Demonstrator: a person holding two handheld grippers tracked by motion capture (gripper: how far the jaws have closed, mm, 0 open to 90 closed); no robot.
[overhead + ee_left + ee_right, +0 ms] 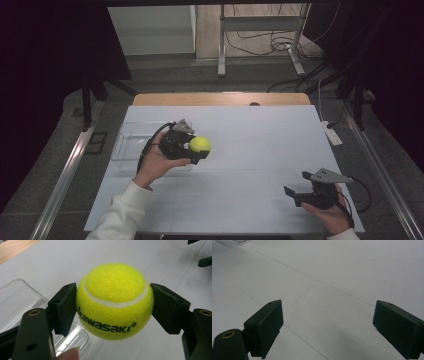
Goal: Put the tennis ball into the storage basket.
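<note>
Starting at the left of the high view, a clear plastic tray [131, 141] lies on the white table [240, 150], near its left edge, with the person's left hand [156, 162] just in front of it, a white sleeve [120, 215] trailing back toward the bottom of the frame. That hand holds the left gripper [196, 149], lifted above the table just to the right of the tray, and its jaws are clamped on a yellow-green tennis ball [200, 144]. From the left gripper view the ball [114, 301] sits squarely between the two black pads, one pressing each side, with the printed word "kawasaki" facing the camera and a white seam curving across the top; the tray [22, 300] shows low at the left, beneath and behind the ball, and a fingertip [71, 354] peeks in at the bottom edge. Further right, bare white table lies between the two hands. Near the table's front right corner the right hand [332, 212] holds the right gripper [300, 187], well apart from the ball. Its jaws stand wide apart with nothing between them, and the right gripper view shows plain table surface [324, 290] beneath the pads
</note>
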